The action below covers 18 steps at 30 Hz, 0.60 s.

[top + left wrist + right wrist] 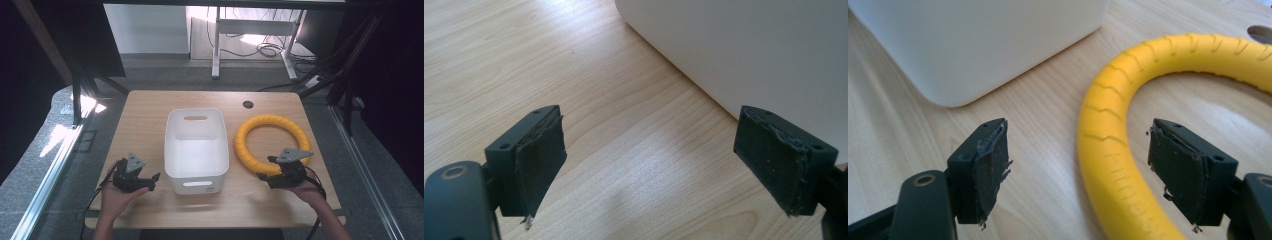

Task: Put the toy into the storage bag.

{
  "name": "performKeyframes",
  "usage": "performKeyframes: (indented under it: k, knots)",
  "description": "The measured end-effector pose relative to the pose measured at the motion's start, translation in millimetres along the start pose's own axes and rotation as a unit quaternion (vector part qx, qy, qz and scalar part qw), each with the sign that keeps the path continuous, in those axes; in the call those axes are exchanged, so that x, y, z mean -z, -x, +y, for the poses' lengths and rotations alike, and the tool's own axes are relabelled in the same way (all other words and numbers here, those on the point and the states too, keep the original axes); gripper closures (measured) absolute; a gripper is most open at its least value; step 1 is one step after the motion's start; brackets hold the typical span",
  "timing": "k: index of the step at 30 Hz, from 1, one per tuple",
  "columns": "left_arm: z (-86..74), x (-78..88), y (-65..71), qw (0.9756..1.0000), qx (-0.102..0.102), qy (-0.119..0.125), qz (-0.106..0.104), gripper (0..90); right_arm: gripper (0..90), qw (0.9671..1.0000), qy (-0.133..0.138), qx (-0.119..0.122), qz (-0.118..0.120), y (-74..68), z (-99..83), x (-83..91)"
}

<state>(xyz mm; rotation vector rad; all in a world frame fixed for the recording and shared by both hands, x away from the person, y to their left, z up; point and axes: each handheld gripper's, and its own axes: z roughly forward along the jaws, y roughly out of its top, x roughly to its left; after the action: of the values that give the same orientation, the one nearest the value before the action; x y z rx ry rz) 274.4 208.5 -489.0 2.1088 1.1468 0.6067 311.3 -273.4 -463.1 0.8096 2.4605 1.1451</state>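
right tongs (1078, 170) agape astride yellow ring (1108, 150) (untouched) | left tongs (649, 165) agape, empty, beside white bin (749, 50)

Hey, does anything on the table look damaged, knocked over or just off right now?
The rubber pads on the right gripper look frayed, with torn edges; the left gripper has the same wear. The yellow ring and white bin sit flat and undamaged.

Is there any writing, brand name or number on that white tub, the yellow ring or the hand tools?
None can be read.
White tub: plain walls, no label.
Yellow ring: only moulded ridges, no text.
Left tool and right tool: bare black parts, no markings visible.
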Motion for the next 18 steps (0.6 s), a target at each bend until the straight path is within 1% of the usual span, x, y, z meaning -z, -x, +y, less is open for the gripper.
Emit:
performKeyframes:
  k: [4,6,7,8,9,12,15,16,18]
  knots:
    - [-0.4,0.9,-0.2,1.0000,0.003,0.001,0.002,13.2,24.0,0.9999,-0.014,0.006,0.006,6.4,11.3,-2.6]
    - [-0.6,2.5,-0.9,1.0000,0.000,-0.003,0.000,13.3,23.9,0.9996,-0.022,0.008,0.013,9.5,17.2,-2.7]
    - [-0.6,3.2,-1.0,1.0000,0.003,-0.003,-0.005,13.3,23.9,0.9995,-0.027,0.009,0.015,11.2,20.8,-2.4]
    - [-0.6,3.2,-1.0,1.0000,0.003,-0.003,-0.005,13.3,23.9,0.9995,-0.027,0.009,0.015,11.2,20.8,-2.4]
    - [-0.5,3.6,-1.2,1.0000,0.004,-0.003,-0.007,13.3,23.6,0.9987,-0.044,0.013,0.020,16.0,29.7,-2.0]
    - [-0.6,2.8,-1.0,1.0000,0.001,-0.006,-0.006,13.3,23.3,0.9976,-0.063,0.016,0.026,21.1,37.9,-3.4]
    - [-0.9,2.8,-0.7,0.9999,-0.001,-0.008,-0.007,13.3,23.3,0.9948,-0.095,0.019,0.030,26.3,46.0,-8.1]
    - [-0.9,2.8,-0.9,0.9999,-0.001,-0.008,-0.006,13.3,23.4,0.9934,-0.108,0.020,0.035,28.6,48.6,-10.6]
    - [-0.9,2.3,-1.0,0.9999,-0.002,-0.009,-0.005,13.4,23.7,0.9912,-0.125,0.022,0.038,31.7,51.0,-14.8]
